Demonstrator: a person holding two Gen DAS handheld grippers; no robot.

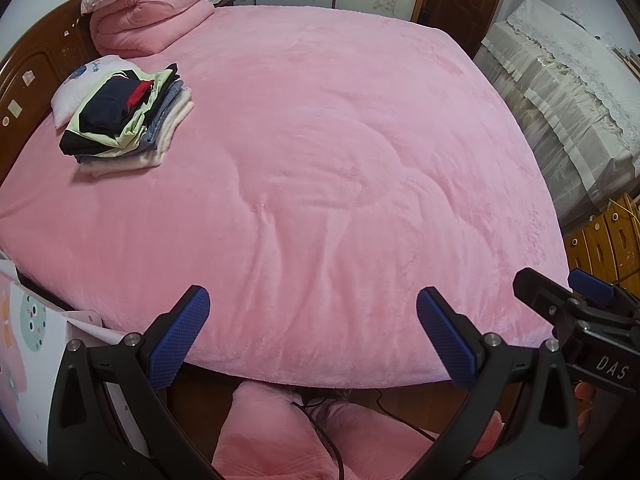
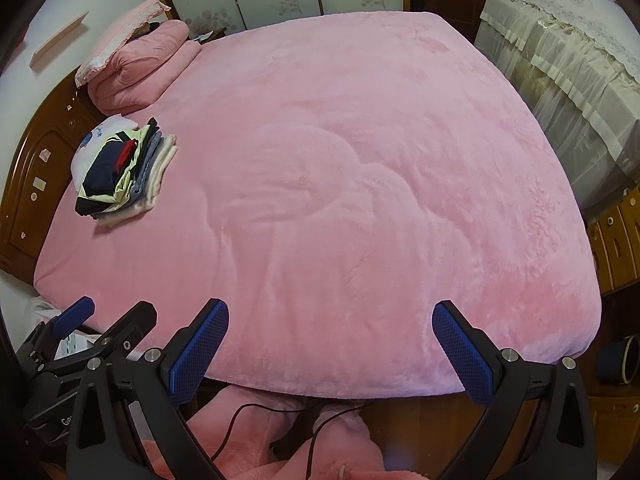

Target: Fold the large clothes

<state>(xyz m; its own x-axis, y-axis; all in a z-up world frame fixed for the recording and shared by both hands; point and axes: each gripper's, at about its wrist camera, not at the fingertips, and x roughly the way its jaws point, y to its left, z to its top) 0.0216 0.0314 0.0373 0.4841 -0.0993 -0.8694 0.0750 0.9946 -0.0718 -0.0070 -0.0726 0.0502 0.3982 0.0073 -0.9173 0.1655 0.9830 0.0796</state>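
A stack of folded clothes (image 1: 128,120), dark navy on top with red, pale green, blue and cream layers, sits on the pink bed (image 1: 320,160) at the left near the headboard. It also shows in the right wrist view (image 2: 124,172). My left gripper (image 1: 312,332) is open and empty, over the bed's near edge. My right gripper (image 2: 330,340) is open and empty, beside it over the same edge. The right gripper shows at the right of the left wrist view (image 1: 576,300). No unfolded garment lies on the bed.
A folded pink quilt (image 1: 148,16) with a pillow lies at the far left corner. A white printed pillow (image 1: 80,80) is under the stack. A wooden headboard (image 1: 28,76) is left. A lace-covered cabinet (image 1: 568,80) stands right. Pink-clad legs and a cable (image 2: 280,432) are below.
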